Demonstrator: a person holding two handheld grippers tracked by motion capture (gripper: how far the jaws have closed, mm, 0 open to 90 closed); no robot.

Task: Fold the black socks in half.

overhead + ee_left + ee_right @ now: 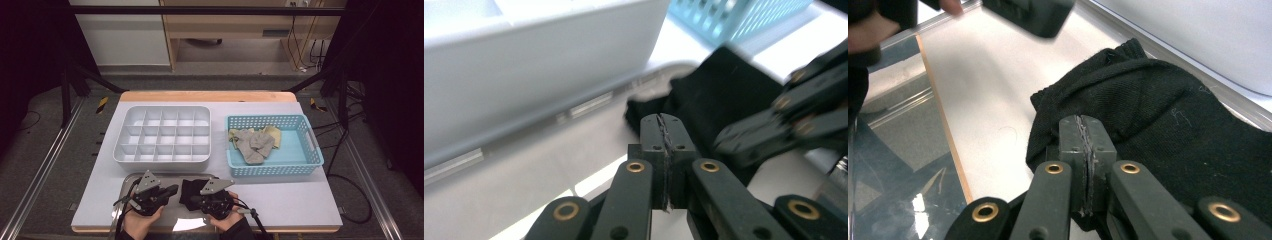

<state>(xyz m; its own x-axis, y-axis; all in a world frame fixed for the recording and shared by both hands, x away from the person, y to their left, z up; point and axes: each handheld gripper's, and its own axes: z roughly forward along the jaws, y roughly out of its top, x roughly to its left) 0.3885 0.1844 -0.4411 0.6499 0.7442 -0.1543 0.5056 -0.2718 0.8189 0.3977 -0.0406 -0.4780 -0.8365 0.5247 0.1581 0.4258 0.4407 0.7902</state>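
Observation:
A black sock (190, 189) lies bunched on a metal tray (129, 178) at the table's front edge. My left gripper (173, 189) is held just left of the sock and points right, toward it. Its jaws are shut, pad against pad, with nothing between them (663, 124), and the sock (716, 90) lies just beyond the tips. My right gripper (196, 199) comes in from the right, low over the sock. Its jaws are also shut (1087, 125), their tips over the sock's (1158, 110) folded edge. I see no cloth between the pads.
A grey divided organiser (165, 158) stands behind the tray. To its right, a blue basket (275, 170) holds grey and yellow socks (255, 142). A person's hands (142, 225) hold both grippers at the near edge.

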